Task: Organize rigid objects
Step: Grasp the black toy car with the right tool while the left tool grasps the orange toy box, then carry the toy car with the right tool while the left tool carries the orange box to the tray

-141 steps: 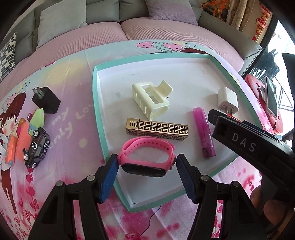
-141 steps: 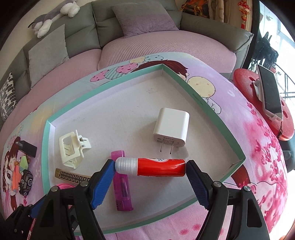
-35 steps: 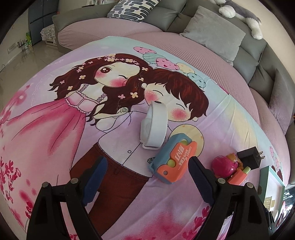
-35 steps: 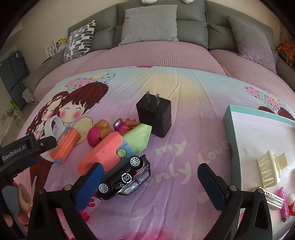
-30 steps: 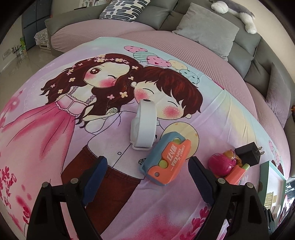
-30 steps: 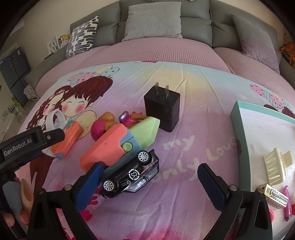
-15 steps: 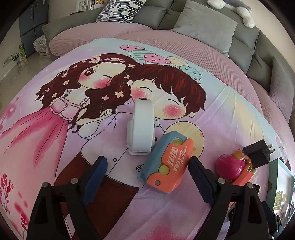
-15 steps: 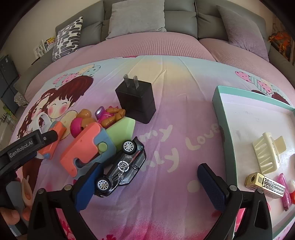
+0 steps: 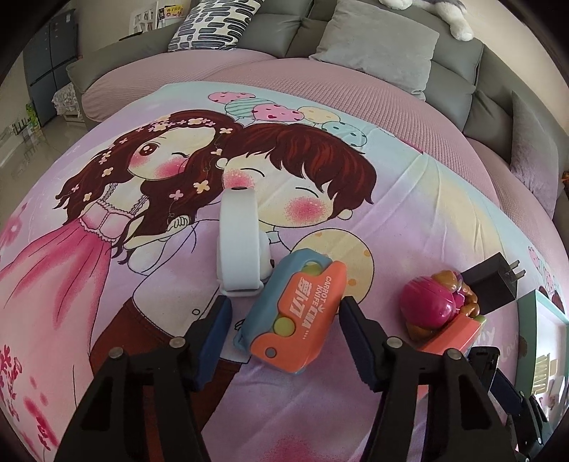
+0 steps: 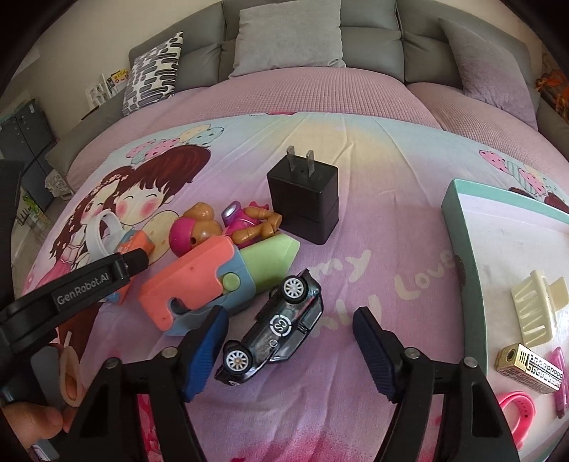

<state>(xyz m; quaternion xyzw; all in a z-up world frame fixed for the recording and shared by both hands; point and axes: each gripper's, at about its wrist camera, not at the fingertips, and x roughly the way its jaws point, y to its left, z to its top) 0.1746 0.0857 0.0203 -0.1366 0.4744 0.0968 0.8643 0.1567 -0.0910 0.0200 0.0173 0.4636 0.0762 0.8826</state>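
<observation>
Home living room, grey sofa (image 10: 291,21), cushions (image 9: 377,42)

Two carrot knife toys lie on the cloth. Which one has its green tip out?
The larger carrot knife beside the black toy car shows its green tip. The smaller carrot knife, between the left tool's closing fingers, shows none.

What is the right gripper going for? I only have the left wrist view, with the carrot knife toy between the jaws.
Observer: A black toy car. It lies between the right gripper's jaws, which are closing; the pads do not press on it yet.
Operator: And the tray? I see just a corner.
Observer: Inside the teal-rimmed tray lie a cream hair claw clip and, nearer the camera, a pink wristband.
</observation>
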